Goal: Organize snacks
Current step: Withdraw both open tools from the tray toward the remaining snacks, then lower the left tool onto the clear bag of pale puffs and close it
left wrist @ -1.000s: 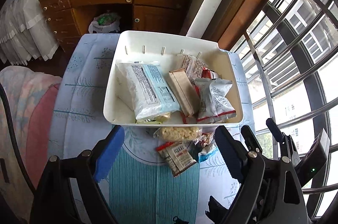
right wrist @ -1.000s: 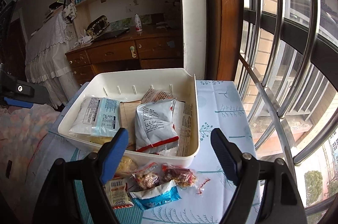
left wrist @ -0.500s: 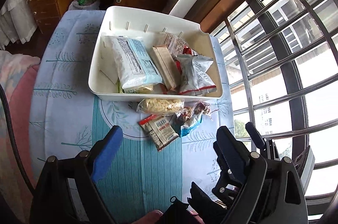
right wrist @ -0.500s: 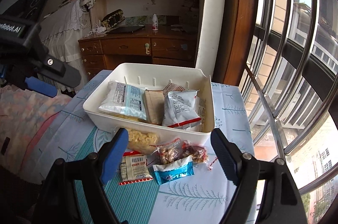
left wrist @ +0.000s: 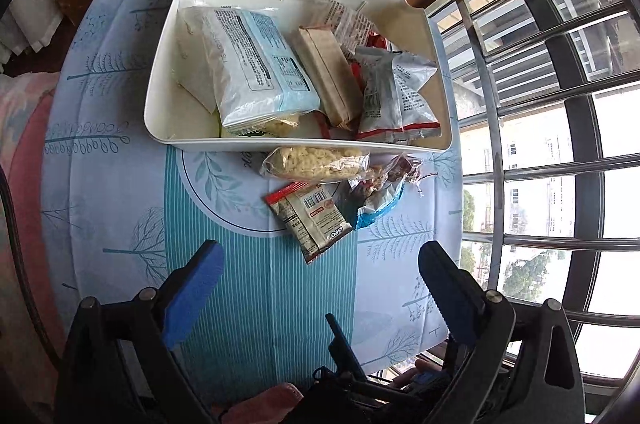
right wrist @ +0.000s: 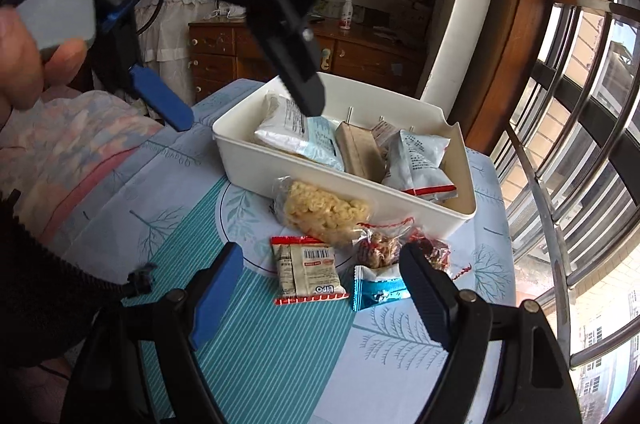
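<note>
The left wrist view is looking steeply down on the white bin (left wrist: 436,71) from above, showing its packets laid out flat, a pale blue-and-white packet (left wrist: 256,63) at 9 o'clock inside it and a grey packet with a red stripe (left wrist: 396,95) at 3 o'clock. The right wrist view is sitting lower and is taking in what the other misses: the left gripper (right wrist: 248,111) hanging over the bin's near-left corner, a hand (right wrist: 24,63) gripping its handle at 9 o'clock, and a wooden dresser (right wrist: 360,51) behind. Both views are showing loose snacks lying on the table (left wrist: 260,288) just outside the bin's near wall: a noodle packet (left wrist: 316,163), a red-edged barcode packet (left wrist: 312,216) and a blue foil packet (right wrist: 378,290). The left gripper's fingers are spreading wider with nothing between them, released and touching nothing. The right gripper (right wrist: 320,288) is hovering with its fingers parted wide and empty, framing the barcode packet and blue foil packet without contact.
</note>
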`<state>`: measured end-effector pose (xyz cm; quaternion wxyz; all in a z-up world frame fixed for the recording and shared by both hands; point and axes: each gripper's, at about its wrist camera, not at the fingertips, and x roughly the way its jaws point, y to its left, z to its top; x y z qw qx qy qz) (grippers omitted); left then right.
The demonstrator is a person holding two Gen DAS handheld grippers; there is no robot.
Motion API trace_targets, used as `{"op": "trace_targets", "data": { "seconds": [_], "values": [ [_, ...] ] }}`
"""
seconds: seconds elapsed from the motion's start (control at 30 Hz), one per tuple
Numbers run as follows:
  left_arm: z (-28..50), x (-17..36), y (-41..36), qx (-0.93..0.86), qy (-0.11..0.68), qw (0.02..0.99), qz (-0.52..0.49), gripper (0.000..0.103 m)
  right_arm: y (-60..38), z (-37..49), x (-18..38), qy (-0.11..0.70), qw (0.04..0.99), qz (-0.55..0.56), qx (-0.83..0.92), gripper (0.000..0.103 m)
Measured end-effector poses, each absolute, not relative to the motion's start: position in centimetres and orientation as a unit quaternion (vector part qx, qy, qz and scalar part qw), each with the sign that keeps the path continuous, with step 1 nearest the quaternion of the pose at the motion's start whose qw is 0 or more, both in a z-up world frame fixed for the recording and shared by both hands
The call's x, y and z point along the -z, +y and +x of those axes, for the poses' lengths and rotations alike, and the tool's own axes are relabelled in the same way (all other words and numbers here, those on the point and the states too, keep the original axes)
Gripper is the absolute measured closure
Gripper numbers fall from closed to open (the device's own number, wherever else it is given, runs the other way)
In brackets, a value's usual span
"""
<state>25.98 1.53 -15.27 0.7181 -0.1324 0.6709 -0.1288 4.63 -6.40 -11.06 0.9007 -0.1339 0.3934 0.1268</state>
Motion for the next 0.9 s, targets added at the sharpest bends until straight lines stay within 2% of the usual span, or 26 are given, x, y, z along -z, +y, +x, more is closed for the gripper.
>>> {"op": "trace_targets", "data": {
  "seconds": [0.3, 0.9],
  "values": [
    [28.6, 19.4, -1.7, 0.103, 0.720, 0.683, -0.074, 0.005, -5.1, 4.6, 15.3, 0.413, 0.886, -0.172, -0.120, 0.022],
    [32.6, 26.1, -5.7, 0.062, 0.753, 0.652, -0.067, 0.005, -5.8, 6.2, 20.7, 0.438, 0.875, -0.154, -0.139, 0.022]
  ]
}}
